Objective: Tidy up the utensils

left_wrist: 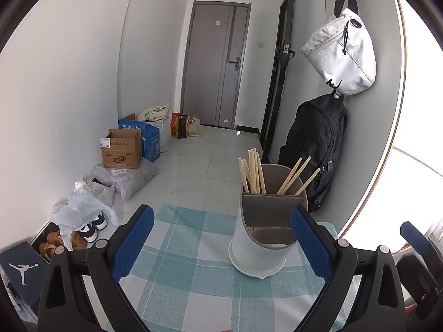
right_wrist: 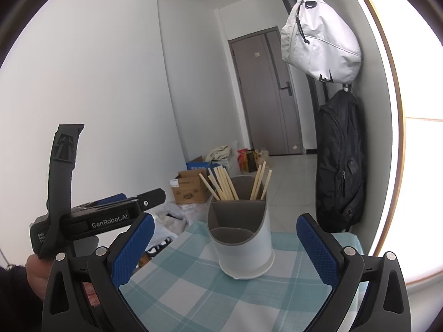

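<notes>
The left gripper [right_wrist: 151, 200], seen from the right wrist, carries "GenRobot.AI" in white on its black body. A dark shoe box [left_wrist: 20, 272] on the floor bears a white Jumpman logo. Printing on the cardboard boxes [left_wrist: 121, 152] is too blurred to read.

Both handheld grippers are built alike: glossy black plastic frames with triangular cut-outs, silver round screw heads at the joints, and two fingers faced with blue, dimpled rubber pads. The left gripper [left_wrist: 221, 243] shows its pads [left_wrist: 132, 244] at 9 and 3 o'clock of its own view. From the right gripper [right_wrist: 225, 246], the left tool's body at 9 o'clock bears white "GenRobot.AI" lettering [right_wrist: 109, 224] and a small label. A dark sleeve [right_wrist: 12, 298] edges the hand [right_wrist: 37, 276] beneath it.
</notes>
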A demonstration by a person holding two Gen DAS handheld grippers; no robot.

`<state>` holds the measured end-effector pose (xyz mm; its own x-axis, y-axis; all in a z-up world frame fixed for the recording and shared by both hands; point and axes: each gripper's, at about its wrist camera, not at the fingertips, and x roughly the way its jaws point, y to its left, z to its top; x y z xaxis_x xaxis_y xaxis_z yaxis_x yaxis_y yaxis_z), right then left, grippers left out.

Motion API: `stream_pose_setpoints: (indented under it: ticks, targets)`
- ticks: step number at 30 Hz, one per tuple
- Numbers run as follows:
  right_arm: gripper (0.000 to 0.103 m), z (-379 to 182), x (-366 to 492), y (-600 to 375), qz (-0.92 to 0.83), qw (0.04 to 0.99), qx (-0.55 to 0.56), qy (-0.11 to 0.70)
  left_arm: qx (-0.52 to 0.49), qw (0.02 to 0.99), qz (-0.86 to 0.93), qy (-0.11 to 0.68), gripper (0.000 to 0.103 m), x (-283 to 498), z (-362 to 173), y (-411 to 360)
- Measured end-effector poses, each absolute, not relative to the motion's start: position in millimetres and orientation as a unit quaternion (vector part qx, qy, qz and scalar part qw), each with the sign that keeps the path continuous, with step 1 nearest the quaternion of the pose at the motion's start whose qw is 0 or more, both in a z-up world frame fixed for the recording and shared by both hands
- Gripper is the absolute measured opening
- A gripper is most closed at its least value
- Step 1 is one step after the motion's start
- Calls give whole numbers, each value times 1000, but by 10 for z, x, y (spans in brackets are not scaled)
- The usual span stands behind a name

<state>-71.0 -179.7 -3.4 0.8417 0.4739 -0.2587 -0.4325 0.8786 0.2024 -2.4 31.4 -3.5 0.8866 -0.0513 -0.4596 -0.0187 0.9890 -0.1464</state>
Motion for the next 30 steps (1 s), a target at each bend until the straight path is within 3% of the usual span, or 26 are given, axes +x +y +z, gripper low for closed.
stream_pose_setpoints:
  ticks: [30]
  targets:
    - [103,-39,-715,-1791,239,957,64,151,-75,967,-13,242,96,-37,-43,321]
